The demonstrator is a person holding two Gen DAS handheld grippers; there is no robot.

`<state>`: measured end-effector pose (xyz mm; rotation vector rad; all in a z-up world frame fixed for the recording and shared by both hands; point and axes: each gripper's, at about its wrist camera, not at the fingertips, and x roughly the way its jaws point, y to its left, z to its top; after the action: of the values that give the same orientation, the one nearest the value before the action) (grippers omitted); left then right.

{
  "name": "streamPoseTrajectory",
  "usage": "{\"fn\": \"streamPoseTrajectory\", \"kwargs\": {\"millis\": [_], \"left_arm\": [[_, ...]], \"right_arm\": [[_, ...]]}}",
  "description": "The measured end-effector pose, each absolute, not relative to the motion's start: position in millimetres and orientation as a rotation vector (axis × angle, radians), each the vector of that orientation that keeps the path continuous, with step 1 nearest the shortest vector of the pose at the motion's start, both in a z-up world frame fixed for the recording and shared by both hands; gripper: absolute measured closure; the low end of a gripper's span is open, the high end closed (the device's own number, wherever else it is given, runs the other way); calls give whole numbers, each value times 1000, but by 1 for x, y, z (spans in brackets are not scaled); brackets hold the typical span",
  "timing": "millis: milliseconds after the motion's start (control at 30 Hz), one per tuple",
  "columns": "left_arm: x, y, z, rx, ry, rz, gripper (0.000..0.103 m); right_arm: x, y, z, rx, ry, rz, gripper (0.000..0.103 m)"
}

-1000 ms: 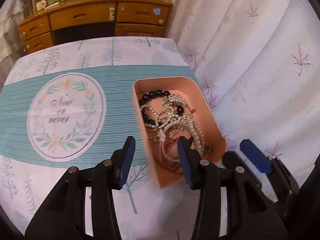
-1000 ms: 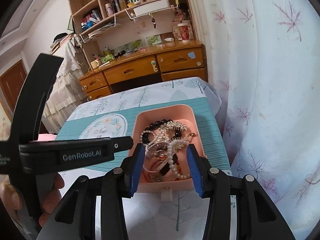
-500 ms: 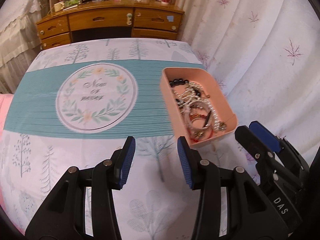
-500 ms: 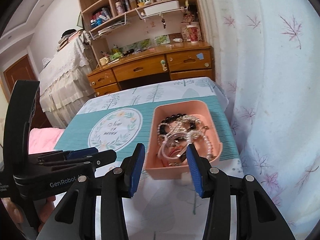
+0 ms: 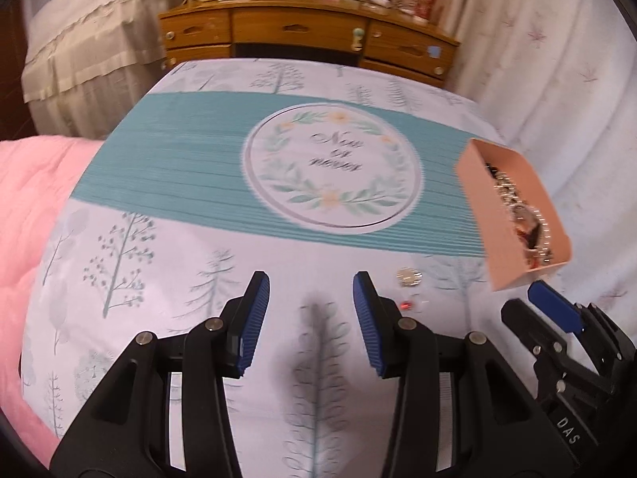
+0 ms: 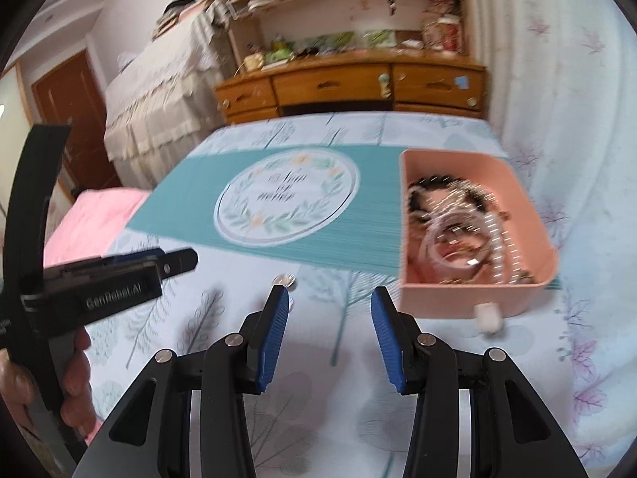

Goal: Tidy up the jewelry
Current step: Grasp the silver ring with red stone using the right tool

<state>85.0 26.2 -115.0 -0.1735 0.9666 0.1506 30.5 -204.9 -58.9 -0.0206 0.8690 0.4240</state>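
Left wrist view first: the left gripper [image 5: 310, 320] hangs over the tablecloth [image 5: 167, 263], blue pads parted to a middling gap with nothing between them — only printed leaves and trees show through. Off to the right edge sits the pink tray [image 5: 483, 215], resting half on the teal band of the cloth, and the tangle of jewelry [image 5: 521, 215] lies heaped inside it: beads, chains, something red. Just in front of the tray's near corner, loose on the cloth, a small silvery piece [image 5: 409, 277], and just beside it, nearer the camera, a tiny red piece [image 5: 407, 304] close to the right-hand pad. The right gripper [image 5: 557, 310] pokes in at the lower right corner, below the tray; from here only one blue pad shows. A wooden desk [image 5: 302, 36] stands beyond the far edge, and a pink blanket [image 5: 28, 207] lies at the left.

Right wrist view now: the right gripper [image 6: 324, 336] hovers over bare cloth too — jaws part-open, empty. The pink tray [image 6: 469, 302] is just ahead and to the right, jewelry [image 6: 458, 231] blurred inside. A small white object [image 6: 489, 316] rests against the tray's near wall. The silvery piece [image 6: 286, 279] peeks just past the left pad's tip. At far left, a hand [image 6: 71, 378] grips the left gripper's handle.
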Motion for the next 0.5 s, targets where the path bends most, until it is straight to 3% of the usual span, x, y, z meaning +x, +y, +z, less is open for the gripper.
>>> {"fn": "streamPoseTrajectory", "kwargs": {"millis": [500], "left_arm": [[92, 37, -158, -223, 1048, 107, 63]], "right_arm": [[56, -146, -121, -125, 934, 504, 59]]}}
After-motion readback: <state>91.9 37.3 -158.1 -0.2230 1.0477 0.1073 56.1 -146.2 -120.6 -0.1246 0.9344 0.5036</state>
